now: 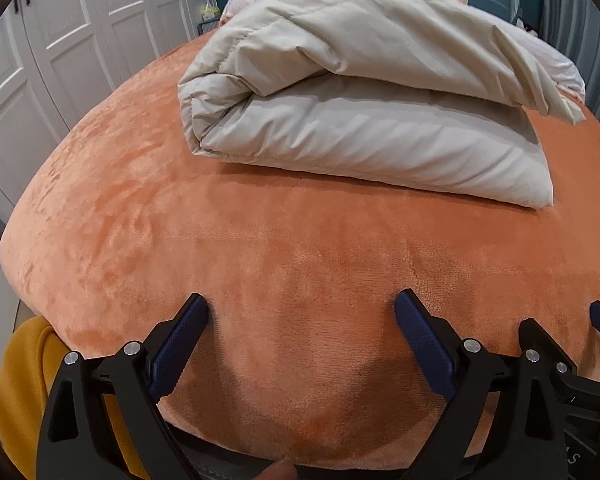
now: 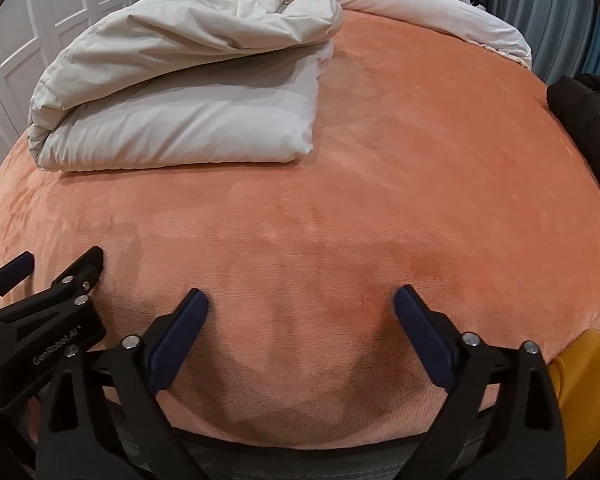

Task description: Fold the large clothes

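A cream padded garment (image 1: 360, 112) lies folded in thick layers on the far part of the orange plush cover (image 1: 260, 240); in the right wrist view the garment (image 2: 180, 100) sits at the upper left. My left gripper (image 1: 302, 300) is open near the bed's front edge, its blue pads spread wide over bare orange cover (image 2: 380, 200). Just beside it, my right gripper (image 2: 300, 296) is also open, with only orange plush between its fingers. Each view catches the other gripper at its side: the right gripper (image 1: 564, 320) and the left gripper (image 2: 56, 260). Both grippers are well short of the garment.
White wardrobe doors (image 1: 60, 40) stand left of the bed. Pale pink bedding (image 2: 420, 4) lies along the back. A black bundle (image 2: 588, 120) rests at the right edge. Yellow fabric (image 1: 20, 380) shows beside the front edge, also seen as yellow fabric (image 2: 588, 380).
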### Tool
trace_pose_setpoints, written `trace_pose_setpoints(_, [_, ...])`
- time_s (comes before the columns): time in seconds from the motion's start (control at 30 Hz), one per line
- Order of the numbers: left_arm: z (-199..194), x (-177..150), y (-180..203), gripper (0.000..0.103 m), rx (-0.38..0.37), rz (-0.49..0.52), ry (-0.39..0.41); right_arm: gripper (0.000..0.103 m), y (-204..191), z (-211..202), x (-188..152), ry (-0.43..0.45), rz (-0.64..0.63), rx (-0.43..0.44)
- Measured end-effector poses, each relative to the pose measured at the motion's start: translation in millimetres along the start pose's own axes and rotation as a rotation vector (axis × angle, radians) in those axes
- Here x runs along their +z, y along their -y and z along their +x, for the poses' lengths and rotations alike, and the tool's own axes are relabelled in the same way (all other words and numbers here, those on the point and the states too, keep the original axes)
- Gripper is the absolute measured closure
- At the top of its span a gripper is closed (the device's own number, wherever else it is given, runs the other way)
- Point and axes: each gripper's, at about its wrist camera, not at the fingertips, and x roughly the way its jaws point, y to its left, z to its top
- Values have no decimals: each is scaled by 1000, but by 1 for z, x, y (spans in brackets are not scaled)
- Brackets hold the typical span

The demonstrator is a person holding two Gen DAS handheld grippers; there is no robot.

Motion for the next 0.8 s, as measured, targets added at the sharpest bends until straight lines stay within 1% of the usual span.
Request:
trace_pose_setpoints(0.07, [-1, -2, 1, 9, 0, 4, 20, 7, -1, 0, -2, 20, 0, -4])
trace_pose_setpoints(0.23, [-4, -6, 6, 9, -5, -1, 23, 6, -1, -1, -7, 43, 15, -3])
trace_pose_setpoints(0.27, [-5, -7, 8, 5, 3, -1, 25, 6, -1, 0, -8, 51, 17, -2])
trace_pose_setpoints(0.3, [-4, -7, 7, 5, 12, -4, 23, 5, -2, -1, -8, 57, 11, -1])
trace_pose_setpoints(0.4, [0, -5, 2, 5, -4, -23, 23, 5, -6, -1, -14, 96, -26, -20])
trace_pose_setpoints(0.47, [1, -6, 3, 5, 15, -8, 38, 5, -12, -2, -16, 113, -46, -49])
trace_pose_setpoints(0.53, [1, -7, 4, 5, 21, -1, 50, 5, -15, -4, -19, 119, -49, -57])
trace_pose_setpoints(0.67, [1, -6, 3, 5, 8, -11, 51, 5, -12, -4, -20, 117, -31, -36])
trace_pose_setpoints(0.8, [1, -6, 2, 5, 6, -14, 58, 5, -14, -5, -21, 121, -27, -38])
